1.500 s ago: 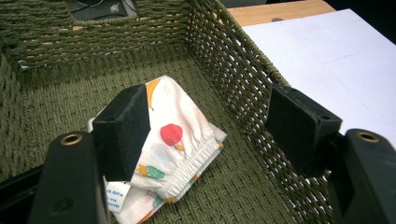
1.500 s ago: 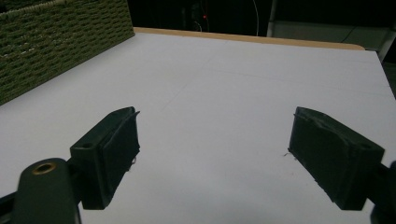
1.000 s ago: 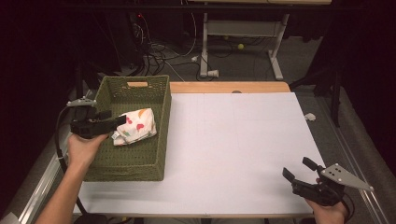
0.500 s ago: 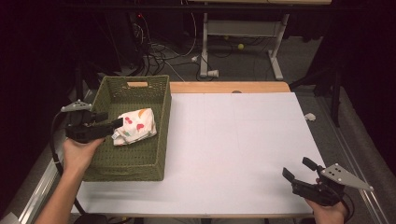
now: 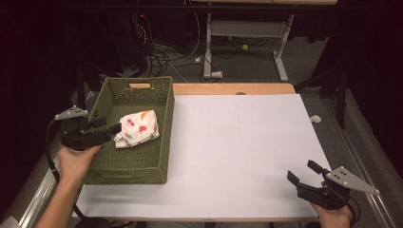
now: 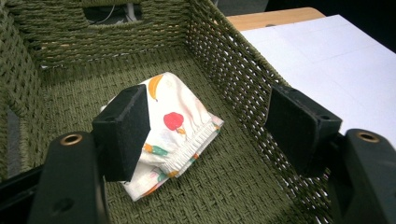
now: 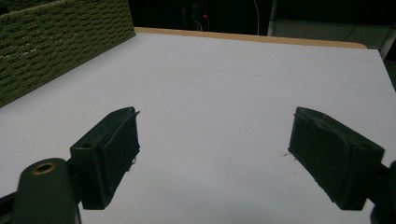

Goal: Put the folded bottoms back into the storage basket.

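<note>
Your left gripper [image 6: 205, 135] hangs with jaws spread over the white, fruit-printed folded cloth [image 5: 138, 128] lying in the green woven basket [image 5: 164, 142] at the table's left. Your right gripper [image 5: 304, 178], jaws also spread, waits near right. Judged next: withdraw clear.

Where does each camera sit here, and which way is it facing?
High view: above the person's side, looking forward and down on the white table; both forearms, left gripper and right gripper show.
Left gripper view: on that gripper, facing into the green woven basket at the fruit-print folded cloth.
Right gripper view: low over the table, jaws open.
Shared: all three show the basket.
</note>
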The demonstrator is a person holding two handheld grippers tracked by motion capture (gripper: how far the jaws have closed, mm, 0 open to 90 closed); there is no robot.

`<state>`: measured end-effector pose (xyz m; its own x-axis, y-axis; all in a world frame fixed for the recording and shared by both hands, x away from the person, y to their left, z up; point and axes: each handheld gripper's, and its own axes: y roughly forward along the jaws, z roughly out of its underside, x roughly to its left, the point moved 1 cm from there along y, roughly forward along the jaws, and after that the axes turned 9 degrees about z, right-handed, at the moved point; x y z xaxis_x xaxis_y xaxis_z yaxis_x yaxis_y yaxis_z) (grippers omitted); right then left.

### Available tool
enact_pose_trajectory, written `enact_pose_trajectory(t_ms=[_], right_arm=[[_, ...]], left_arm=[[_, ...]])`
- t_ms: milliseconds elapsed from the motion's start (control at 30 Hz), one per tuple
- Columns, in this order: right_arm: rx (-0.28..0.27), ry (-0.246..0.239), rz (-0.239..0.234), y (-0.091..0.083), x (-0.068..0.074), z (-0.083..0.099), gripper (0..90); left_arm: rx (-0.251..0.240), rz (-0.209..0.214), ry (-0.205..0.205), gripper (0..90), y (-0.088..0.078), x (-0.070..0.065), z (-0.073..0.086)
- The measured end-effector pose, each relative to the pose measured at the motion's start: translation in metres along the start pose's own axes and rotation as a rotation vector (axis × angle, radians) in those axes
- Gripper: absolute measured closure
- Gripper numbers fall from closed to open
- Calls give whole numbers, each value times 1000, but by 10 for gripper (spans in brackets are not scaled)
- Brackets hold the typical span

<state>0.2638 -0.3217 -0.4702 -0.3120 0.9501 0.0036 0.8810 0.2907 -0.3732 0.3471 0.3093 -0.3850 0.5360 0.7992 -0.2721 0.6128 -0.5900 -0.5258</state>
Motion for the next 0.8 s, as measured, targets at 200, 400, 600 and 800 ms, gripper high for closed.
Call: enact_pose_trajectory(t_ms=[200,400,600,800], right_arm=[[-1,-1,0,0,0,0,165],[-1,1,0,0,0,0,165],[-2,0,-1,0,0,0,165],[-2,1,-1,0,0,0,165]], left_arm=[[-13,2,4,290,-6,-3,3],[-23,4,9,289,-10,-4,6],[-29,1,15,290,-14,-7,11],[-38,2,20,289,-18,-9,14]])
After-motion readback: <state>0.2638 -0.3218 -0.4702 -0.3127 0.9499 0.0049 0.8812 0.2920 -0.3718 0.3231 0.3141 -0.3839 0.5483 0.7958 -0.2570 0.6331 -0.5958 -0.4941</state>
